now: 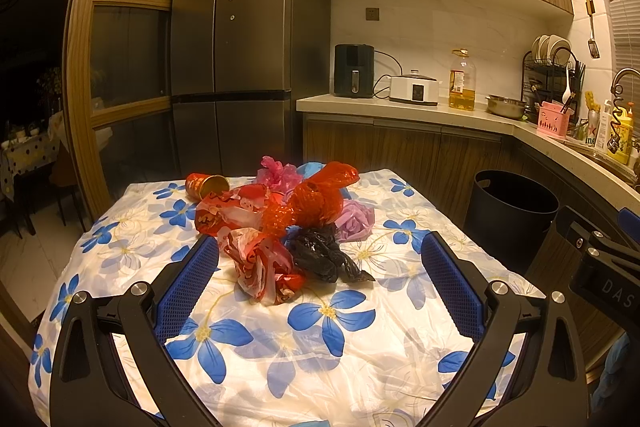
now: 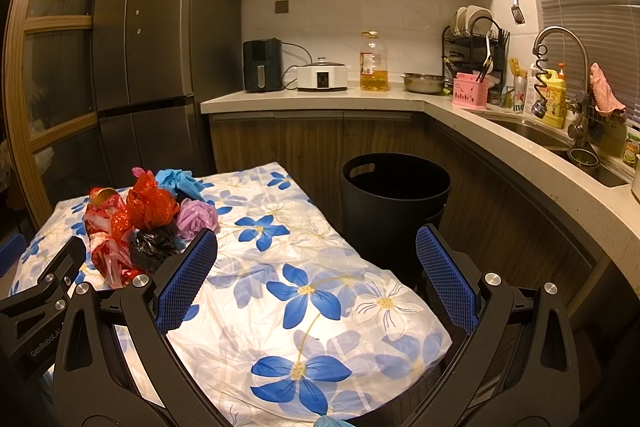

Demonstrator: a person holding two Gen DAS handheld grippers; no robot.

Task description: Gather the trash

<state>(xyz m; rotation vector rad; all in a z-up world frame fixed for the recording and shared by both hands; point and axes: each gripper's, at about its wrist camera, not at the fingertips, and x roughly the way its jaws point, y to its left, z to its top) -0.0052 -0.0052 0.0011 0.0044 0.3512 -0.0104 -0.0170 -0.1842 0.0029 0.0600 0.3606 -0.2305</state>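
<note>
A heap of crumpled plastic bags (image 1: 280, 227) lies mid-table on the flowered cloth: red ones, a black one (image 1: 324, 255), a purple one (image 1: 356, 219), a pink one and a blue one behind. A red paper cup (image 1: 206, 185) lies on its side at the heap's far left. My left gripper (image 1: 320, 255) is open, hovering just short of the heap, with the red-white bag and black bag between its fingertips' line. My right gripper (image 2: 316, 251) is open over the table's right edge, holding nothing; the heap (image 2: 144, 223) is off to its left. A black bin (image 2: 394, 203) stands on the floor beside the table.
The table (image 1: 132, 211) carries a white cloth with blue flowers. A fridge (image 1: 240, 27) stands behind it. The L-shaped counter (image 2: 320, 99) holds an air fryer, cooker, oil bottle, bowl, dish rack and sink (image 2: 540, 135). The right gripper's body (image 1: 600, 267) shows at right in the left wrist view.
</note>
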